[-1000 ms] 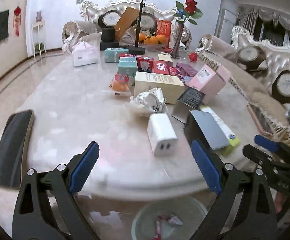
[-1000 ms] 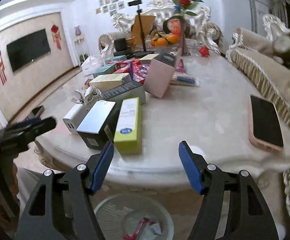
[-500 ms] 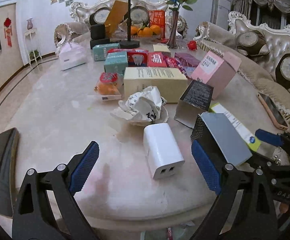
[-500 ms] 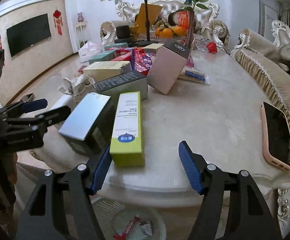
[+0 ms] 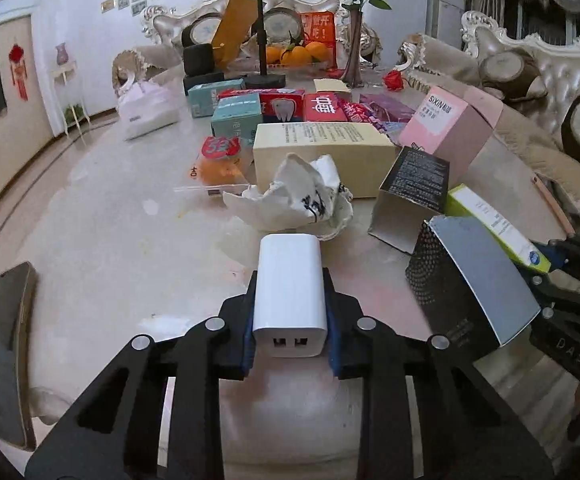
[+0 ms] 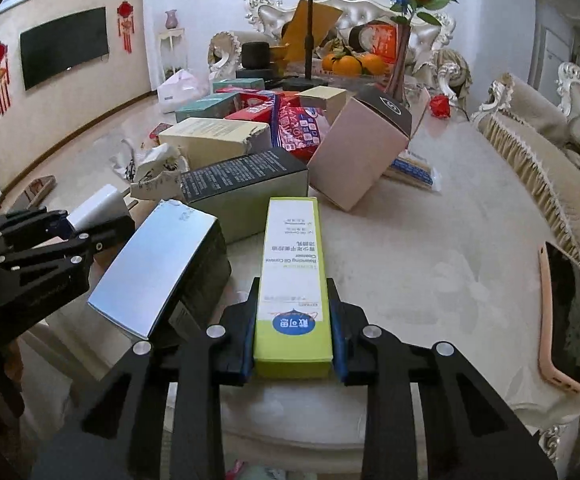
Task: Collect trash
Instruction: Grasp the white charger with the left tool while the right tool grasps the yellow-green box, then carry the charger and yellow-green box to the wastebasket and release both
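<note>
Both grippers are clamped on things at the near edge of the marble table [image 5: 102,240], probably because that edge is the closest reach and the pieces there can be lifted without disturbing the pile behind. The left gripper [image 5: 288,320] squeezes a white charger-shaped block [image 5: 290,288] by its two long sides, near the end with the twin sockets; its long axis runs straight away from the edge toward the crumpled paper [image 5: 301,200], sockets facing back at the camera (whether it is really trash I cannot tell). The right gripper [image 6: 293,332] is clenched on a slim green-and-white box [image 6: 293,280], pads on its narrow long sides at the green end. That box lies flat, its length pointing toward the table's middle and the tilted pink box [image 6: 359,156], just beside a silver-topped dark box [image 6: 162,268]. Gripping across the short width suits the jaws' span.
</note>
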